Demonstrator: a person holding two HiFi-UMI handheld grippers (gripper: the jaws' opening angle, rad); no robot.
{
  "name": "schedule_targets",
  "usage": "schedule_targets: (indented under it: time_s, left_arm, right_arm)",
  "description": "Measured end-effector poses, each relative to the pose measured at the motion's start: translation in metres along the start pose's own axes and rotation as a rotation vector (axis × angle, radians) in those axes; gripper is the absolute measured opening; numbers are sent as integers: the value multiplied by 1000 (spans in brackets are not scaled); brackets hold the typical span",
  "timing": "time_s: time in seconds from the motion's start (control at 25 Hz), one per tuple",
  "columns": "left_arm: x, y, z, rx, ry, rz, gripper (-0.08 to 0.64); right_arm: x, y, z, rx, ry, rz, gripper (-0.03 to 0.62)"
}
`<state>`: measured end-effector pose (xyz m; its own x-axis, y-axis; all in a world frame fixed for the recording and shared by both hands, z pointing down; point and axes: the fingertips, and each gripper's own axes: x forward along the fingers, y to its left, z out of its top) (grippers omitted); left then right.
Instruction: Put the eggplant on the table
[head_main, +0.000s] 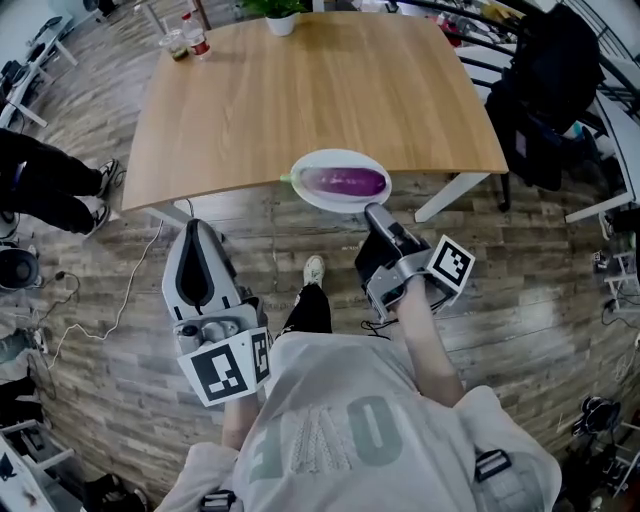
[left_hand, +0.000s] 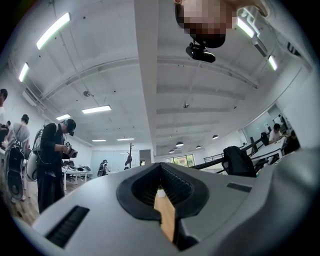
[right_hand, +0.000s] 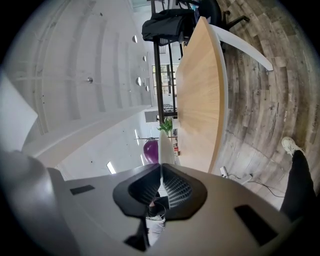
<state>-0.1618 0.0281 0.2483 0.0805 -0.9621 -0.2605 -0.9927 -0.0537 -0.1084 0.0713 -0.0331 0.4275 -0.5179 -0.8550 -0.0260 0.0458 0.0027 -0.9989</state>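
A purple eggplant (head_main: 347, 181) lies on a white plate (head_main: 330, 204) that hangs over the front edge of the wooden table (head_main: 320, 90). My right gripper (head_main: 375, 212) is shut on the plate's near rim. In the right gripper view the plate (right_hand: 163, 145) shows edge-on between the jaws of the right gripper (right_hand: 161, 172), with the eggplant (right_hand: 150, 151) on its left. I cannot tell whether the plate touches the table. My left gripper (head_main: 197, 226) is held low at the left, in front of the table, shut with nothing in it; in its own view the left gripper (left_hand: 162, 186) points upward at the ceiling.
A potted plant (head_main: 280, 18) and some drink containers (head_main: 186, 42) stand at the table's far edge. A black chair with bags (head_main: 548, 95) is at the right. Another person's legs (head_main: 50, 185) are at the left. A cable (head_main: 120, 300) runs across the wooden floor.
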Motion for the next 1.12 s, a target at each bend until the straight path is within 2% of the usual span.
schedule_targets:
  time_s: [0.36, 0.64, 0.8, 1.0, 1.12]
  left_arm:
    - [111, 43, -22, 11, 8, 11, 9]
    - [191, 58, -37, 7, 3, -31, 9]
    - [221, 61, -47, -10, 5, -39, 9]
    - [249, 63, -69, -29, 56, -35, 9]
    - [260, 63, -69, -32, 52, -26, 9]
  right_arm:
    - [113, 11, 34, -15, 7, 14, 26]
    - [180, 21, 60, -11, -20, 33, 28]
    - [204, 21, 75, -18, -25, 23, 26]
    - [226, 18, 86, -13, -8, -4, 28]
    - [232, 16, 92, -12, 2, -9, 28]
